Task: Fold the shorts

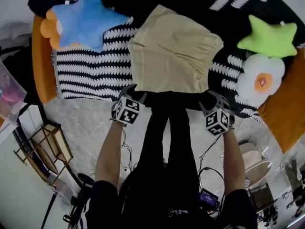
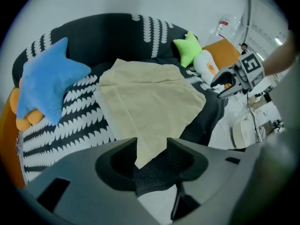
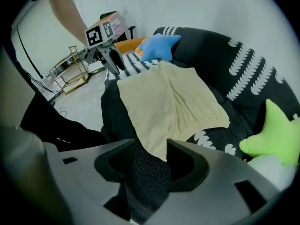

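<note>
So, nearest first: left gripper [image 2: 152, 150] jaws apart, near-left corner of shorts [image 1: 174, 51] loose in gap. Right gripper [image 3: 152, 153] same deal on near-right corner, no pinch yet. My guess: both set to grab corners for lift-and-fold. Shorts beige, soft matte cloth, lying flat on black-white wavy sofa cover [image 1: 90, 73]. Further back: plush blue star pillow [image 1: 88, 18], green star pillow [image 1: 269, 37].

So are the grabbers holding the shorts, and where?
Not gripped yet, it seems. One near corner of the shorts sits between the open jaws of the left gripper, the other between those of the right gripper.
</note>
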Available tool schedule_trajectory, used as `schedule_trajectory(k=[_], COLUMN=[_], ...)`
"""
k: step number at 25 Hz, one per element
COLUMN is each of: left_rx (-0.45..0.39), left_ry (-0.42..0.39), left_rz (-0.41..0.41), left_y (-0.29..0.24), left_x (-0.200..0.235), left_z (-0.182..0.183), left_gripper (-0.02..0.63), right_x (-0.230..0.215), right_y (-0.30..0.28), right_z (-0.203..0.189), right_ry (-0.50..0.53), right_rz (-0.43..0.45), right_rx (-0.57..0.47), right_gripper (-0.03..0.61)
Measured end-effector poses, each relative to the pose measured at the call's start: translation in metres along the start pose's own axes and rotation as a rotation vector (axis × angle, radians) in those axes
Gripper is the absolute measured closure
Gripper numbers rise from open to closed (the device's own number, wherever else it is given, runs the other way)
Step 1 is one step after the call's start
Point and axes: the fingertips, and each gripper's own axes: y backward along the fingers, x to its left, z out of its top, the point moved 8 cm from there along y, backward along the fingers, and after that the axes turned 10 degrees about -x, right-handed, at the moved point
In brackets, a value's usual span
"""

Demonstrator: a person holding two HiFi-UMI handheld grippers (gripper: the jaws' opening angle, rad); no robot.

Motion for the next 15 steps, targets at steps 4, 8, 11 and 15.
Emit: schedule_trajectory(k=[4, 8, 11, 15], left_rx=[0.078, 0.063, 0.105, 0.116], left_ry=[0.098, 0.228, 0.315, 0.349], left_rz=[0.089, 0.18, 0.27, 0.364], left_y=[-0.023, -0.031, -0.036, -0.034], left_x=[0.009, 0.014, 0.02, 0.027], left_z=[-0.023, -0.039, -0.047, -0.049], left_gripper=[0.421, 0.492, 0.611, 0.609], right_x=[-0.003, -0.003, -0.002, -0.004], right_y=[-0.02, -0.028, -0.033, -0.034], right_z=[-0.014, -0.021, -0.029, -0.034], right_ry=[-0.001, 0.009, 0.004, 0.018], right_rz=[-0.001, 0.001, 0.013, 0.019], right_rx=[0.021, 0.034, 0.058, 0.071], right_gripper=[0.364, 0.368, 0.37, 0.368])
